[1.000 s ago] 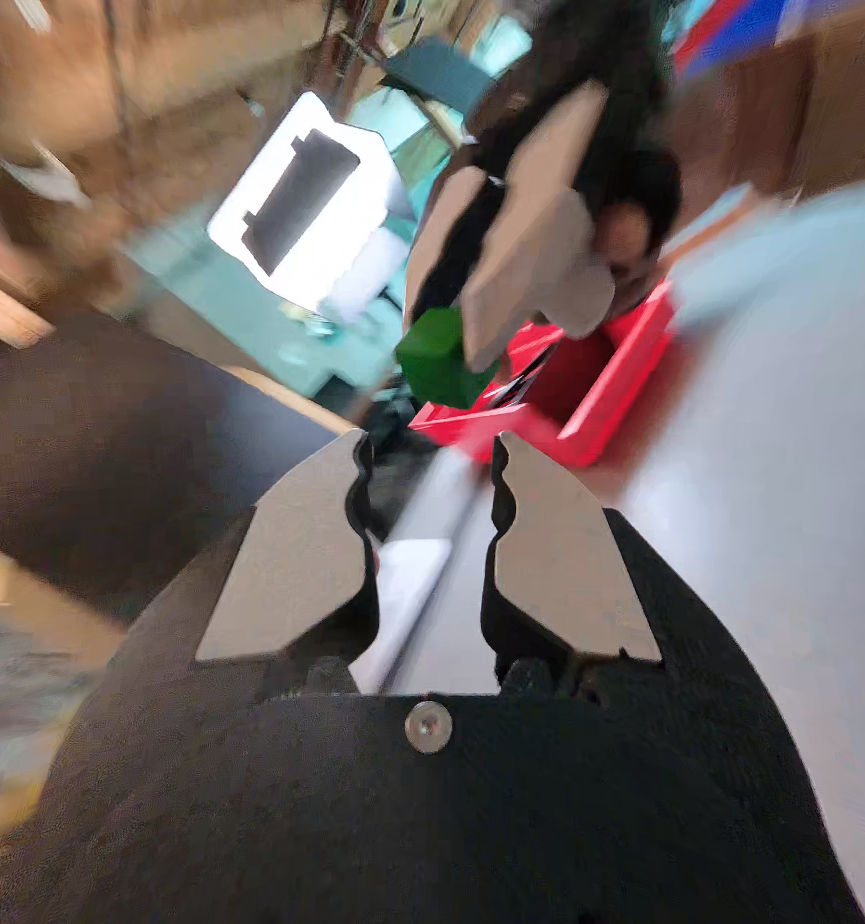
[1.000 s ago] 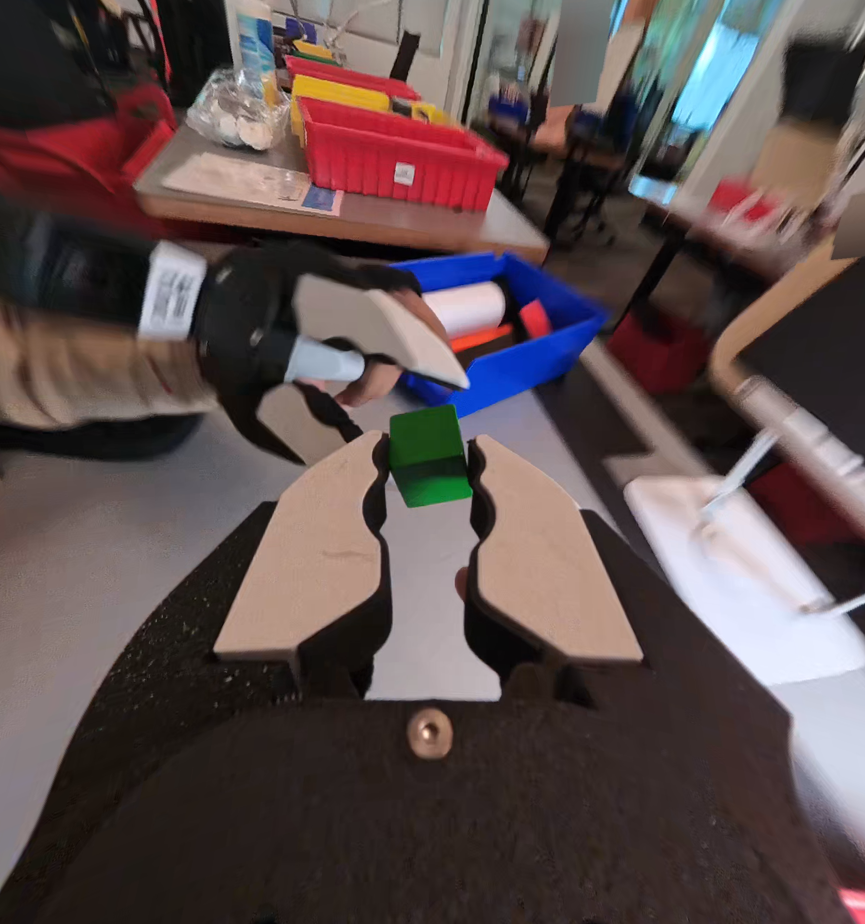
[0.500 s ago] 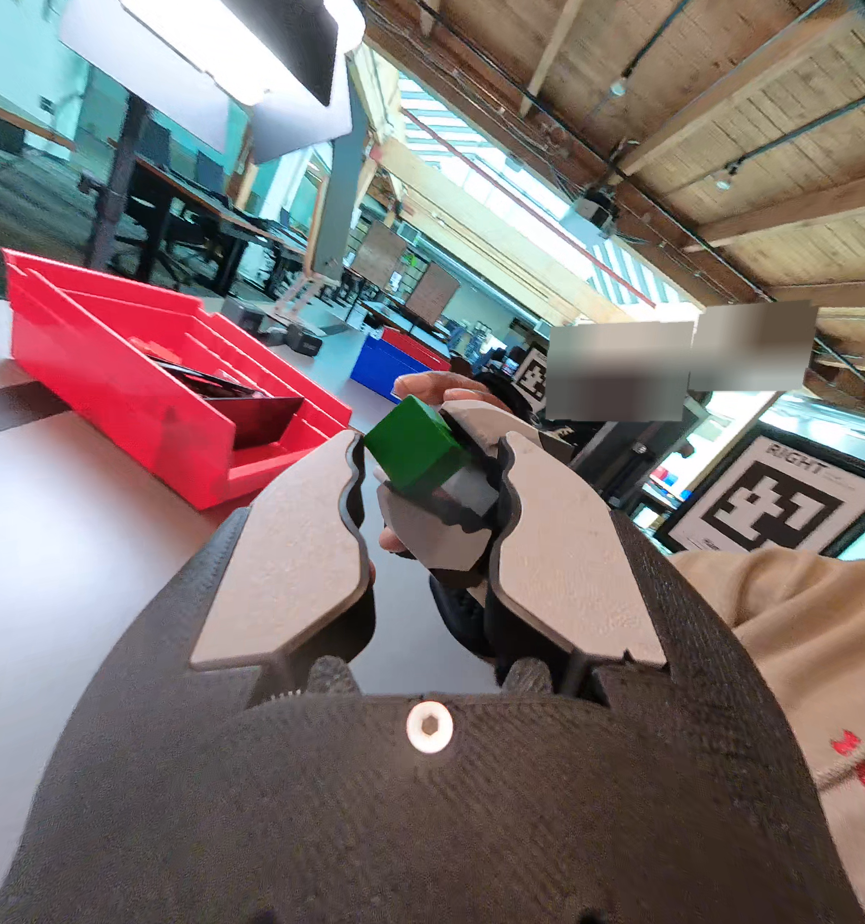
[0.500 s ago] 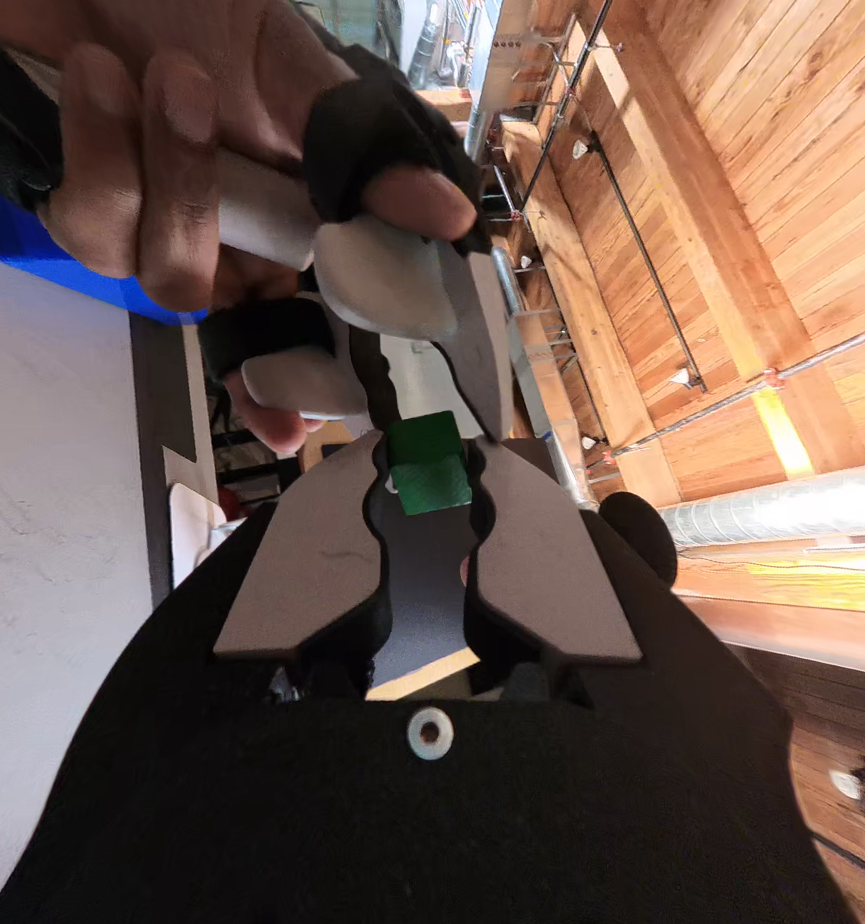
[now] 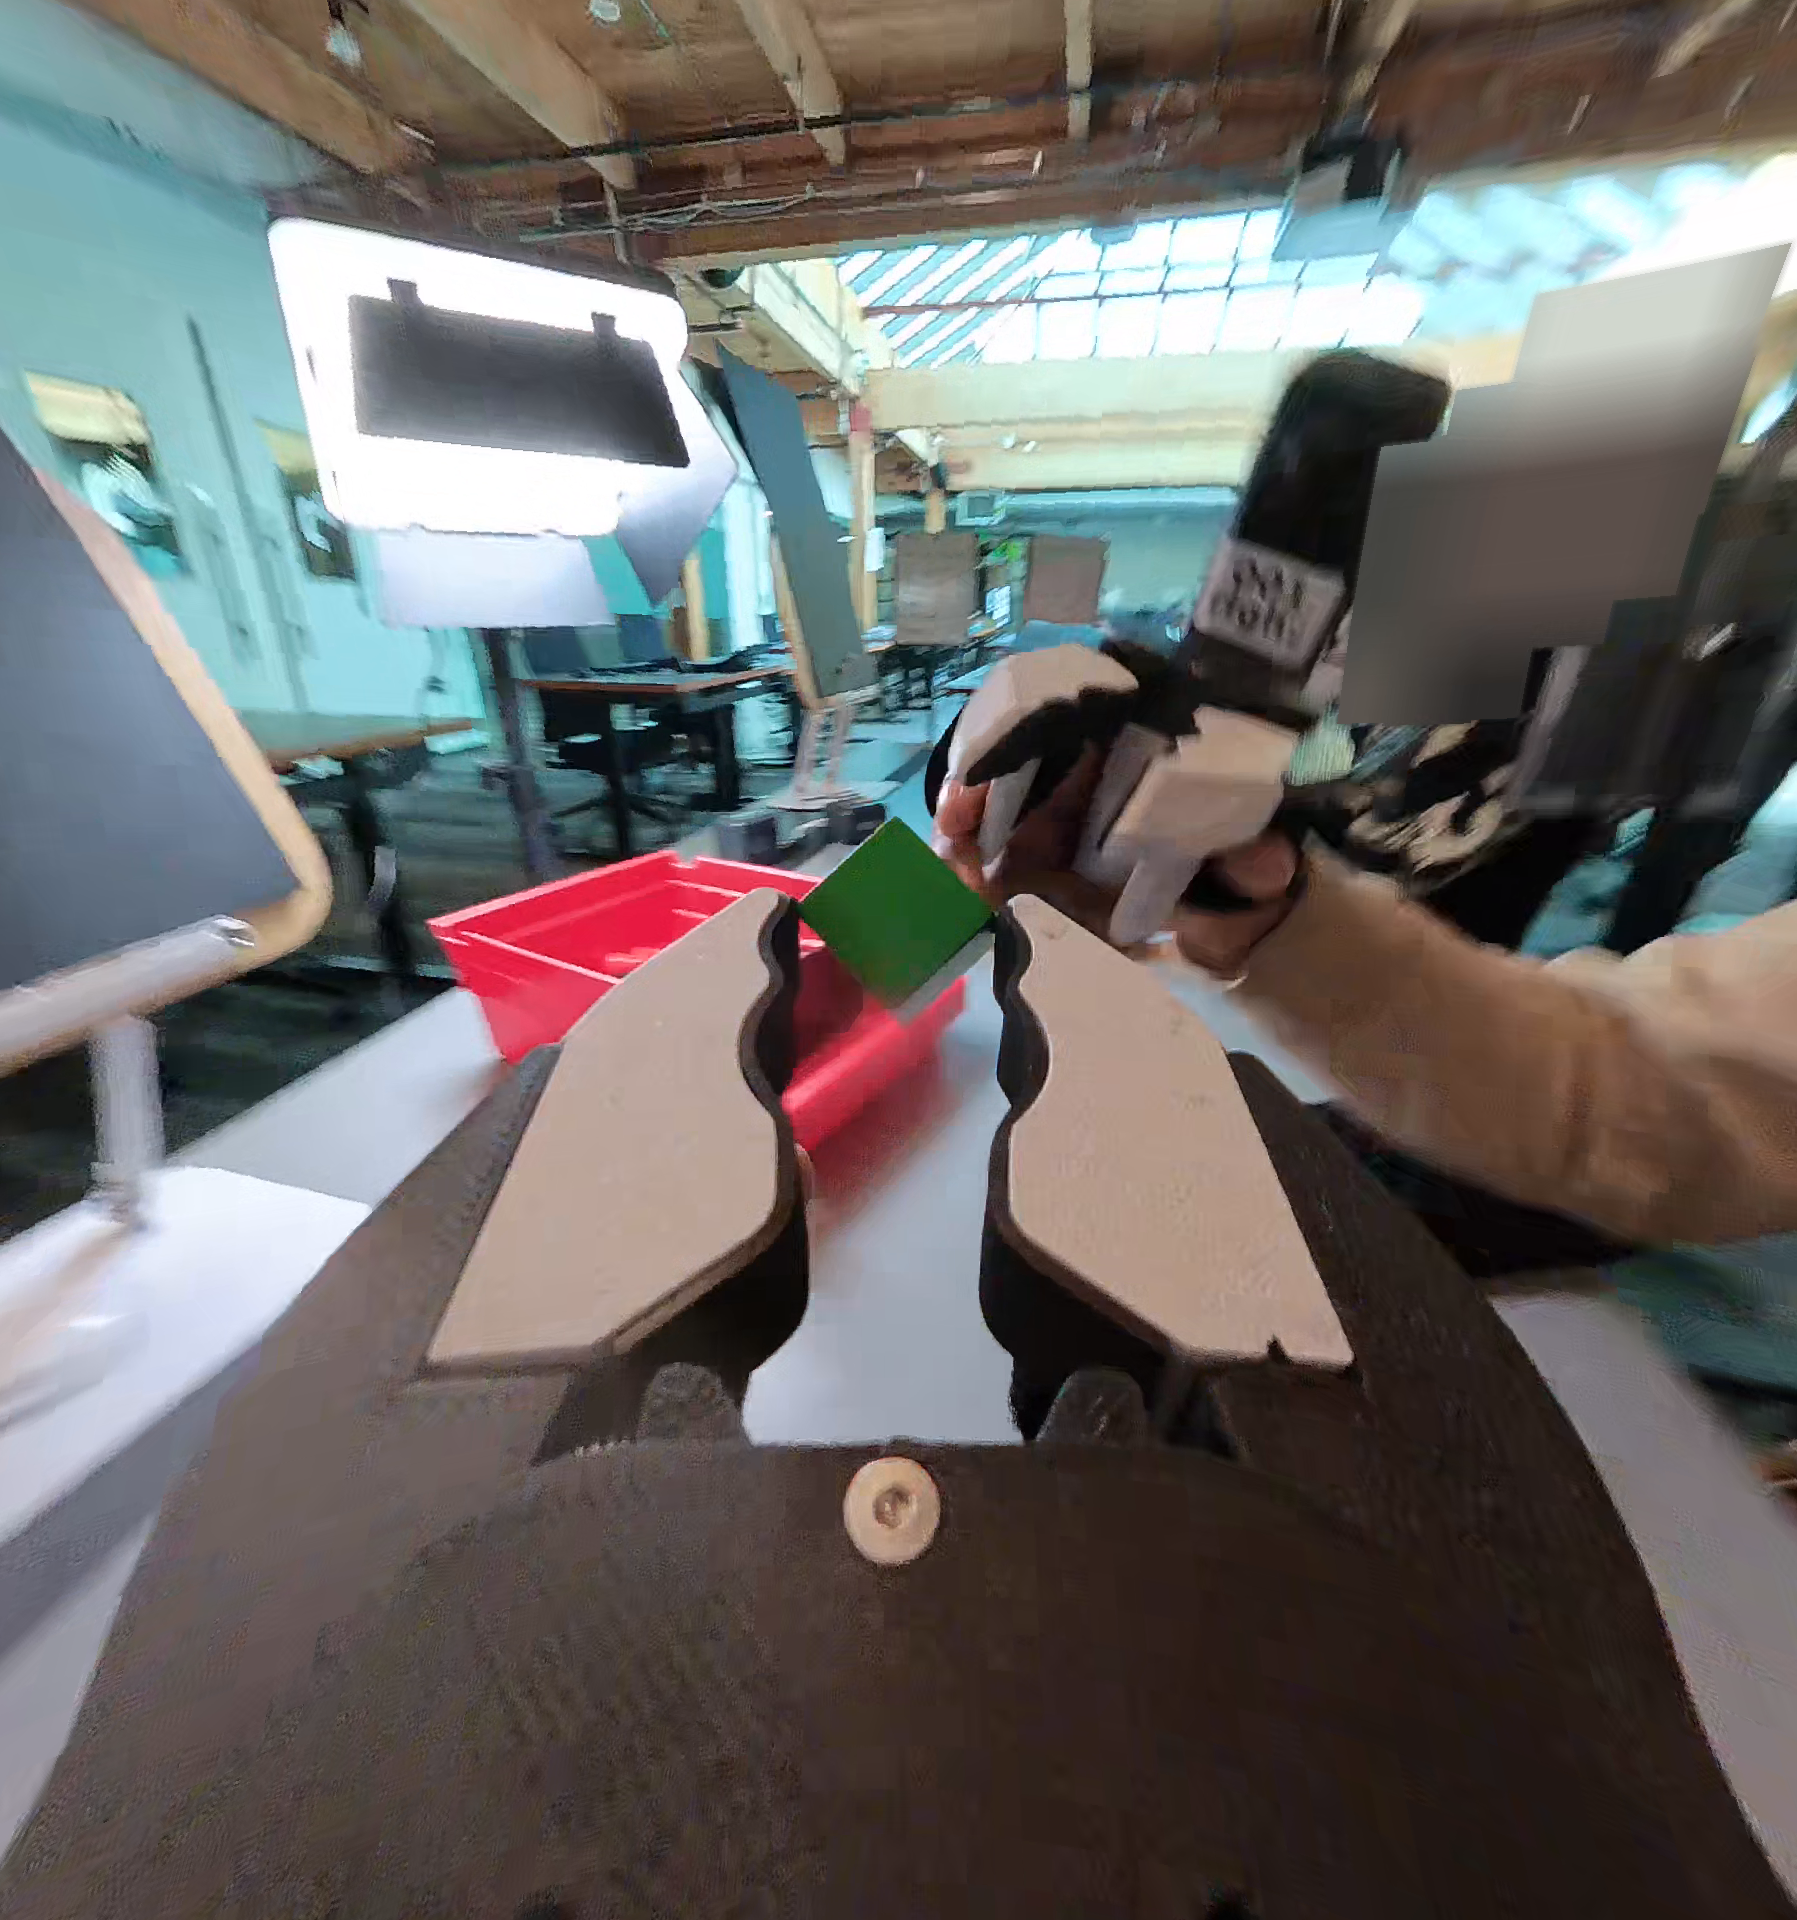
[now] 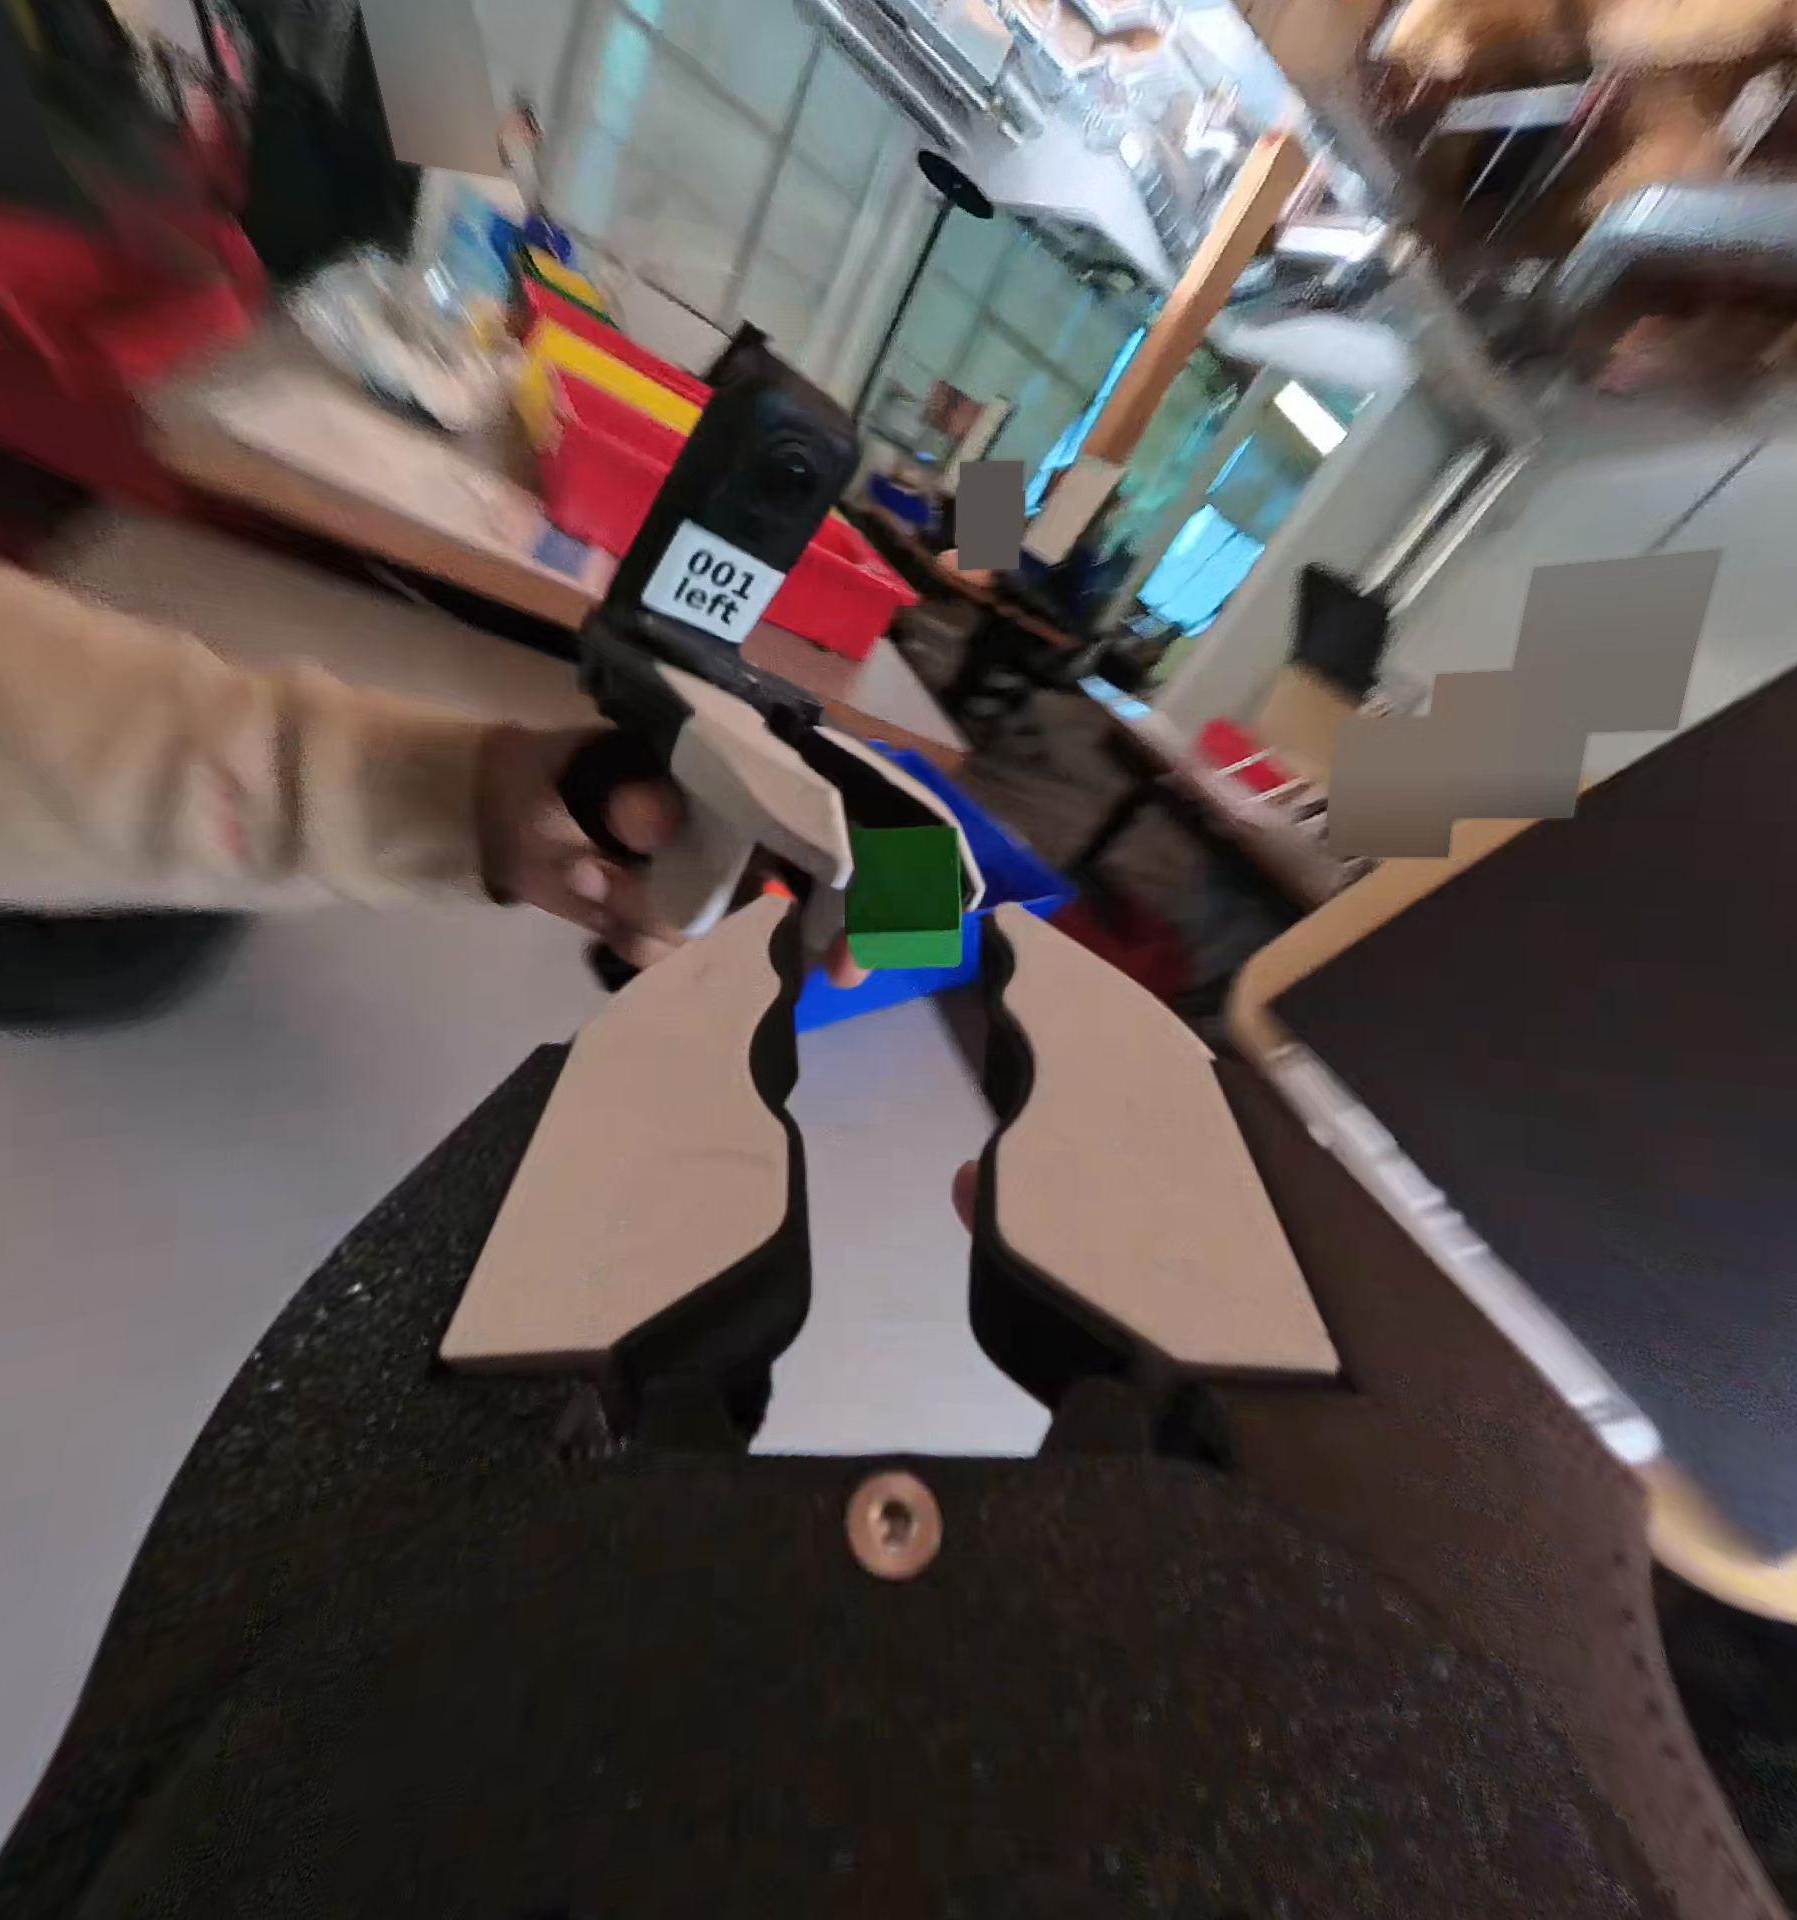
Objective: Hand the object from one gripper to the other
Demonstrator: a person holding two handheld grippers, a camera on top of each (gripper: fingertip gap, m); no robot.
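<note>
Jaws of the left gripper point(image 5: 896, 914) clamp the green block point(image 5: 894, 920) at the tips; the right gripper point(image 6: 889, 920), jaws apart, sits empty just beside it.

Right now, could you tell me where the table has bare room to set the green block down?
Bare grey table spreads left of the right gripper, up to the blue bin. A narrower strip lies before the red bin. Near the white stand base it is crowded.
</note>
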